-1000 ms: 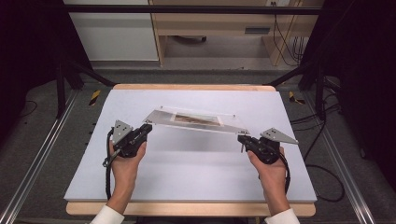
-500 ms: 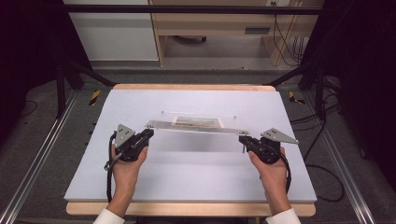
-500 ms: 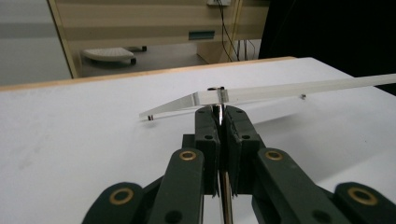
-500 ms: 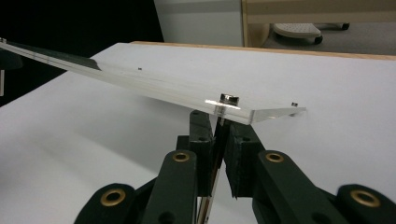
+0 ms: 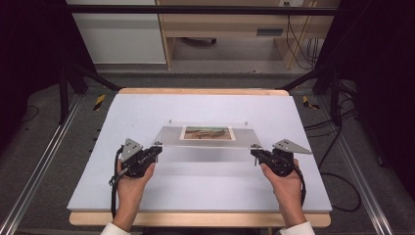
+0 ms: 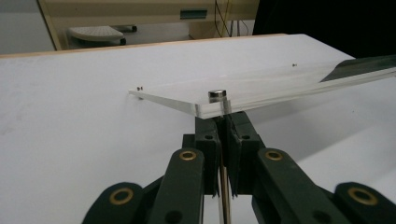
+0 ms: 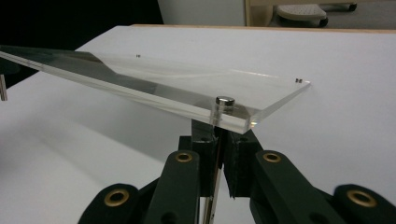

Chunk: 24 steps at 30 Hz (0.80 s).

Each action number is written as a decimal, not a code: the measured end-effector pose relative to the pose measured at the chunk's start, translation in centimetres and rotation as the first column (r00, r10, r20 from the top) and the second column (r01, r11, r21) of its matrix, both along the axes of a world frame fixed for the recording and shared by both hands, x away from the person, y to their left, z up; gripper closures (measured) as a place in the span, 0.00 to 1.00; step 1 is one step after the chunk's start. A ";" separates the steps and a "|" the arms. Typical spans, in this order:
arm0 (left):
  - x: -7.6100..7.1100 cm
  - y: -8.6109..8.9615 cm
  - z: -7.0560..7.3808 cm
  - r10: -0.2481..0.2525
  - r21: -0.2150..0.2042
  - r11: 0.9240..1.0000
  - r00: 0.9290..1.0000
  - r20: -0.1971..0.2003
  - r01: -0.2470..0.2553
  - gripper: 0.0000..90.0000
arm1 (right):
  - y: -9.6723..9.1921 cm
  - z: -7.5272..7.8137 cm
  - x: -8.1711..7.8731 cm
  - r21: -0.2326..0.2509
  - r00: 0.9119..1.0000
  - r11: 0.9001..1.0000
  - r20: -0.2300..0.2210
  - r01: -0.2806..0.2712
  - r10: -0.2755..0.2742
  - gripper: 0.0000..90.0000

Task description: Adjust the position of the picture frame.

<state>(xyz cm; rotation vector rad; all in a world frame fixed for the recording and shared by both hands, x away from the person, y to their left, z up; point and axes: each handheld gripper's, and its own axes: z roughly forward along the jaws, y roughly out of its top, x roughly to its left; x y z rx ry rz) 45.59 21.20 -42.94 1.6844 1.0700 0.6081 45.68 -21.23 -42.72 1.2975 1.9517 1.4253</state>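
We find the clear acrylic photo frame (image 5: 205,135) lifted off the white counter (image 5: 147,196), held roughly level between both hands. The left tongs (image 5: 155,150) are clamped on the metal standoff pin (image 6: 223,108) at its near left corner; the right tongs (image 5: 255,152) are clamped on the pin (image 7: 215,116) at its near right corner. We judge lifting done; setting it down remains.

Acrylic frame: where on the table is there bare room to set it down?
The acrylic frame hangs between the left gripper and right gripper, each shut on a corner pin. The white table lies bare beyond the frame's far edge and between the hands and near edge. Only the gripper corners are crowded.
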 end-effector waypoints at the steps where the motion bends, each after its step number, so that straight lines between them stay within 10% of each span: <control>1: 0.0 0.0 0.0 0.000 0.000 1.000 1.000 0.000 0.000 0.93 | 0.0 -0.1 0.0 -0.005 1.000 1.000 -0.001 -0.002 0.002 0.93; 24: -0.3 0.0 -0.8 -0.011 0.027 1.000 0.999 -0.043 0.013 0.93 | 0.3 -1.0 -0.6 -0.038 1.000 0.999 -0.017 0.004 -0.005 0.93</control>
